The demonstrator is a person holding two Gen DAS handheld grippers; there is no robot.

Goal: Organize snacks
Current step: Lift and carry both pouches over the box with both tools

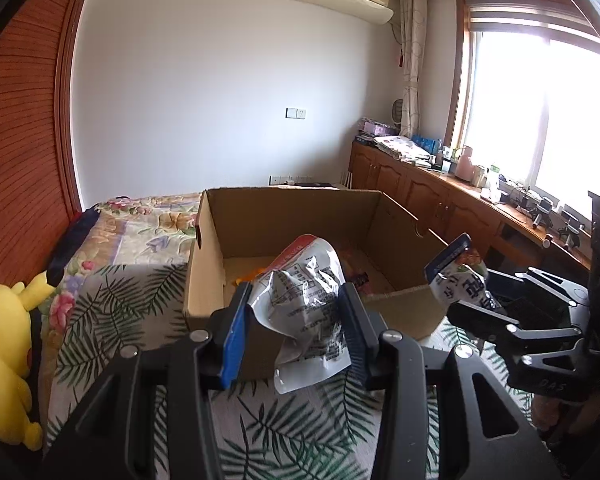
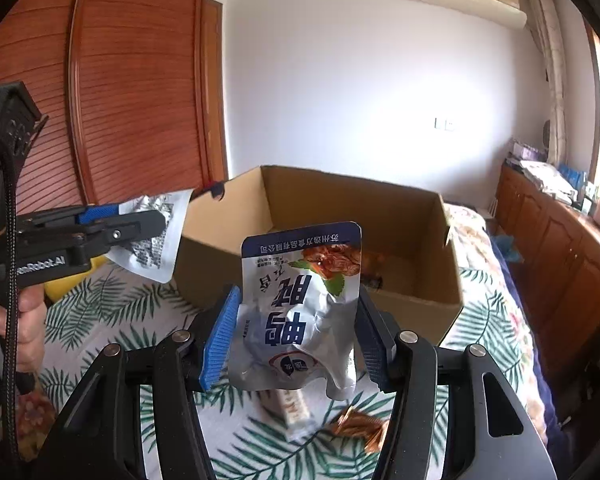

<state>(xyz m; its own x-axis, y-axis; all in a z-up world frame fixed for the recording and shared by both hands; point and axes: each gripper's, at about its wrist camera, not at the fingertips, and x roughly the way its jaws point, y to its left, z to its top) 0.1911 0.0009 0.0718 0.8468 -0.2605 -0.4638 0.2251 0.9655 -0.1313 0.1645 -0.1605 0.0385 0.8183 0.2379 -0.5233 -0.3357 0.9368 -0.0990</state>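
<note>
Carrying two pouches toward cardboard box [image 1: 300, 216]: left gripper [image 1: 296, 320] pinching crumpled silver pouch [image 1: 304, 300], right gripper [image 2: 296, 332] pinching blue-topped pouch [image 2: 300, 304], both short of box. Next, probably: advance over rim, release.

Glossy foil pouch [image 2: 300, 312] – matt cardboard box [image 2: 400, 216]

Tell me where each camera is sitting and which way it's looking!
Left wrist: sits on the left gripper, looks along its fingers at its silver snack packet and the cardboard box; the right gripper shows beside it.
Right wrist: sits on the right gripper, looks at its blue-topped snack packet and the box; the left gripper and the person's hand show.
Shared: box, both packets, leaf-print bedspread.
</note>
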